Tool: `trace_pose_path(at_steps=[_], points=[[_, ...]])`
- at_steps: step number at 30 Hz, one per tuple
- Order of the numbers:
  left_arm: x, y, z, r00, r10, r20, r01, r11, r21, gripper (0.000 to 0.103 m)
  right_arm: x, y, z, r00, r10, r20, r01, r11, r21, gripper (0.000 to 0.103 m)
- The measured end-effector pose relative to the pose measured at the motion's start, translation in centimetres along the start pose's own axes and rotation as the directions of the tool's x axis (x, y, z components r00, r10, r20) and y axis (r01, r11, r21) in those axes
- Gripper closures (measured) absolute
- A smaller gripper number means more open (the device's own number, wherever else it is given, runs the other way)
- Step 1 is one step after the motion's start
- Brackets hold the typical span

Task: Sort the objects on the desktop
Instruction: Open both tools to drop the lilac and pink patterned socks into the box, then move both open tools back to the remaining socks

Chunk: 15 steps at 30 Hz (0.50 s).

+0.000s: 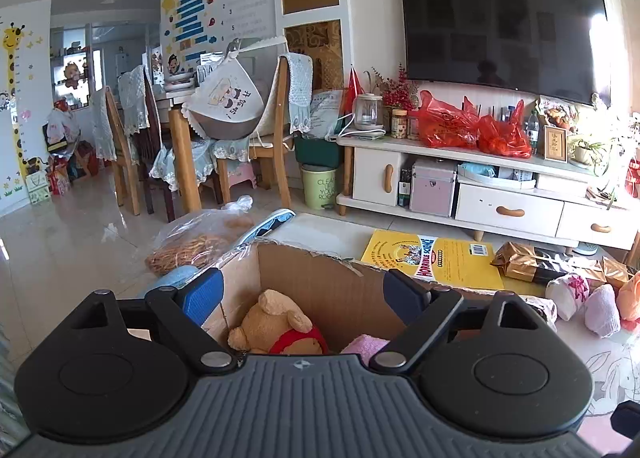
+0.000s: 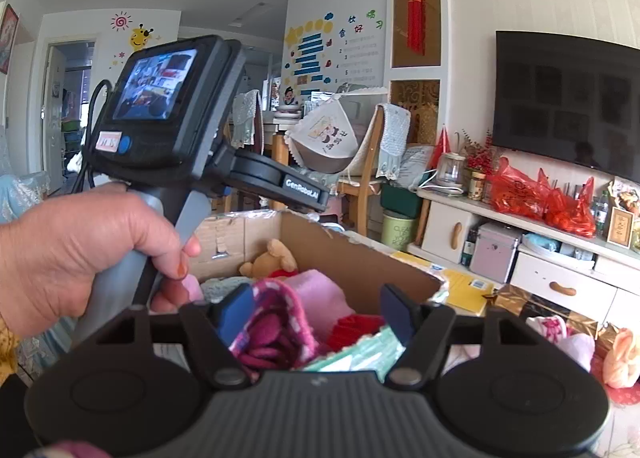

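An open cardboard box (image 1: 320, 278) holds a tan teddy bear (image 1: 276, 322) in a red top and a pink cloth (image 1: 364, 344). My left gripper (image 1: 302, 292) hangs over the box with its jaws wide open and nothing between them. In the right wrist view the same box (image 2: 352, 258) is full of soft things. My right gripper (image 2: 316, 314) is open above it. A pink patterned slipper (image 2: 272, 322) lies between its fingers, close to the left one and apart from the right. A red item (image 2: 352, 330) and a green packet (image 2: 360, 354) lie beside the slipper.
On the table right of the box lie a yellow book (image 1: 436, 262), a gold bag (image 1: 524, 262) and several pink and white soft items (image 1: 568, 294). A clear snack bag (image 1: 192, 242) sits behind the box. A person's hand (image 2: 80, 258) holds the left gripper's handle. A TV cabinet (image 1: 480, 177) stands beyond.
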State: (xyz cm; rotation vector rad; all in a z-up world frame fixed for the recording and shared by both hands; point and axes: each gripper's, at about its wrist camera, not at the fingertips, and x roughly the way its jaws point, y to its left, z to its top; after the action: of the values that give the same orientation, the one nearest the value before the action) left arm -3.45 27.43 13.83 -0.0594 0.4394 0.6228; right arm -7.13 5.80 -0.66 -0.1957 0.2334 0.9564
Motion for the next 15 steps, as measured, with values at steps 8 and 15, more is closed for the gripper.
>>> trace_pose_path(at_steps=[8, 15], points=[[-0.5, -1.8, 0.4, 1.000, -0.018, 0.017, 0.018, 1.000, 0.019, 0.000, -0.4, -0.8, -0.3, 1.000, -0.020, -0.002, 0.020, 1.000, 0.013, 0.025], [-1.1, -3.4, 0.5, 0.999, -0.026, 0.024, 0.025, 0.999, 0.037, 0.000, -0.8, -1.7, -0.6, 0.999, -0.039, -0.007, 0.039, 0.999, 0.026, 0.024]])
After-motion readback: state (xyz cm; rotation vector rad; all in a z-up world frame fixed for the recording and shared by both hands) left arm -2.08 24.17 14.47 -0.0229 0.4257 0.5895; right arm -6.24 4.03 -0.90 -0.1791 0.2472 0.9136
